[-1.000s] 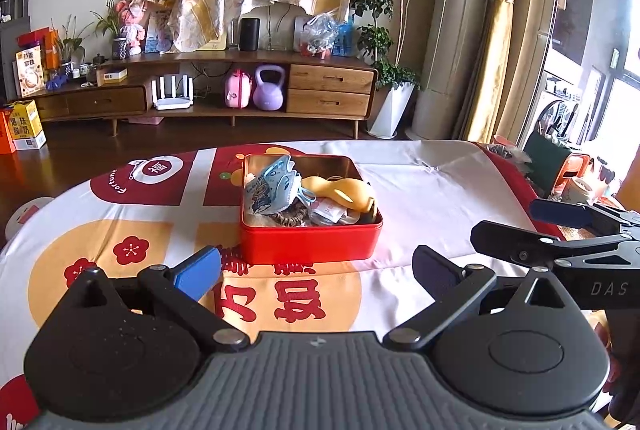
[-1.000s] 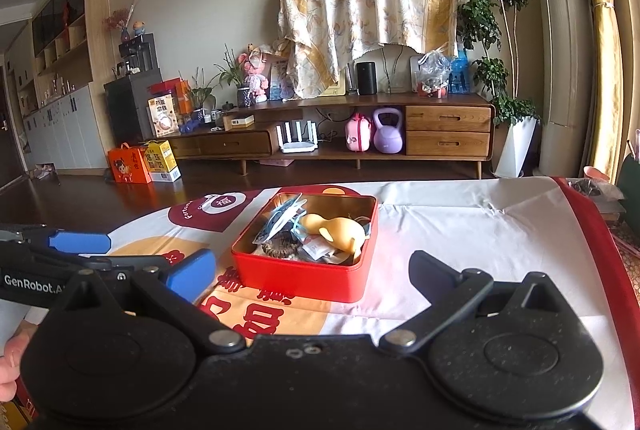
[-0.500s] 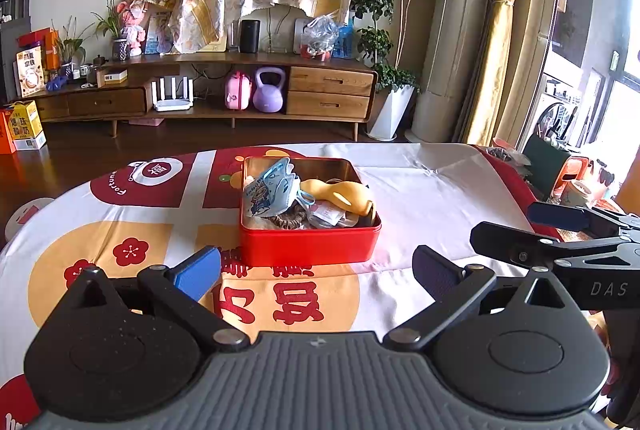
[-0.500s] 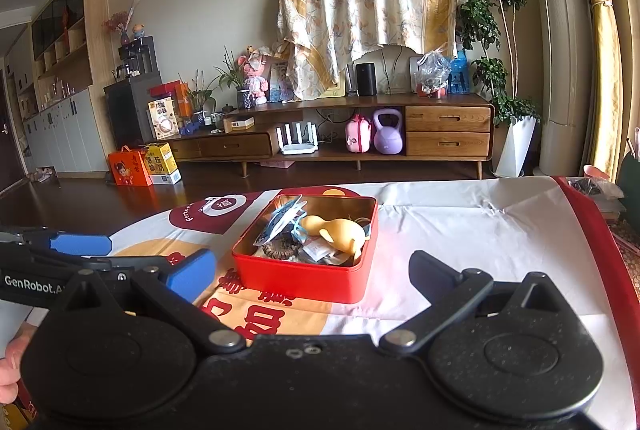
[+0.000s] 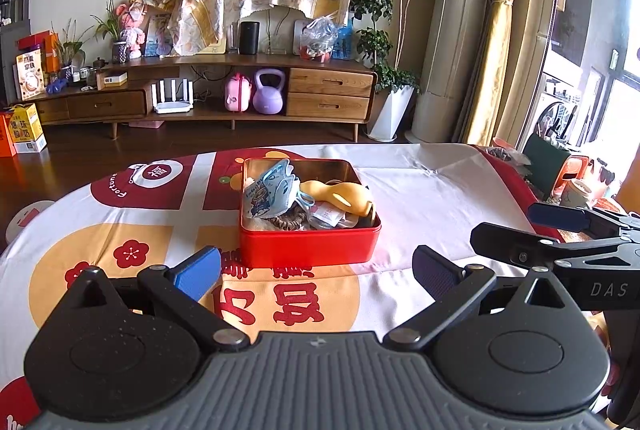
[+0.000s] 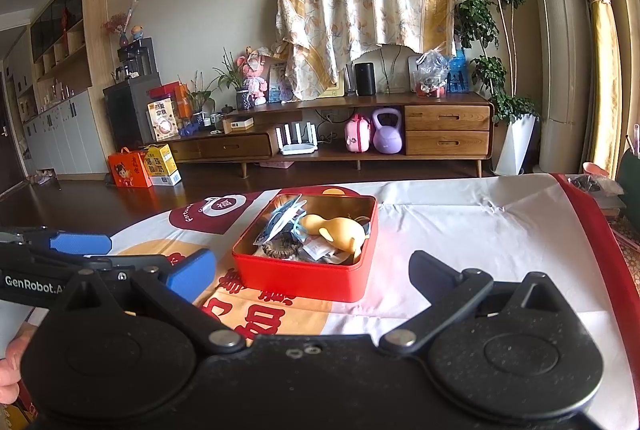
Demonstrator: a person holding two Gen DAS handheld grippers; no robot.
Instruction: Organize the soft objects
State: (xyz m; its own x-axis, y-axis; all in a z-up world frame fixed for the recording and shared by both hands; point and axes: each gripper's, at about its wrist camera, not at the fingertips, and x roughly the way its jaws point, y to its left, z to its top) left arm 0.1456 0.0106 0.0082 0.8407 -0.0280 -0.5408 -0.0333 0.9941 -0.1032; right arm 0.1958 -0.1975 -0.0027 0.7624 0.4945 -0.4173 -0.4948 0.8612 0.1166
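Note:
A red tin box (image 5: pixel 308 244) (image 6: pixel 304 276) stands on the patterned tablecloth in the middle of the table. Inside lie a blue printed face mask (image 5: pixel 270 190) (image 6: pixel 280 220), a yellow soft toy (image 5: pixel 340 195) (image 6: pixel 334 230), a brown hair tie (image 5: pixel 288 220) (image 6: pixel 280 248) and small packets. My left gripper (image 5: pixel 316 272) is open, held back from the box's near side with nothing between its fingers. My right gripper (image 6: pixel 310 270) is open too, near the box's front and empty. Each gripper shows at the edge of the other's view.
The tablecloth (image 5: pixel 432 186) has white bare cloth right of the box and a red border at the table's right edge. Beyond the table stand a wooden TV cabinet (image 5: pixel 240 94), a potted plant (image 5: pixel 384 42) and floor boxes (image 6: pixel 144 166). A hand (image 6: pixel 10 362) holds the left gripper.
Both grippers have pulled back slightly and risen a little from the box; the box sits a bit lower in the left view. Both stay open. The box contents are unchanged.

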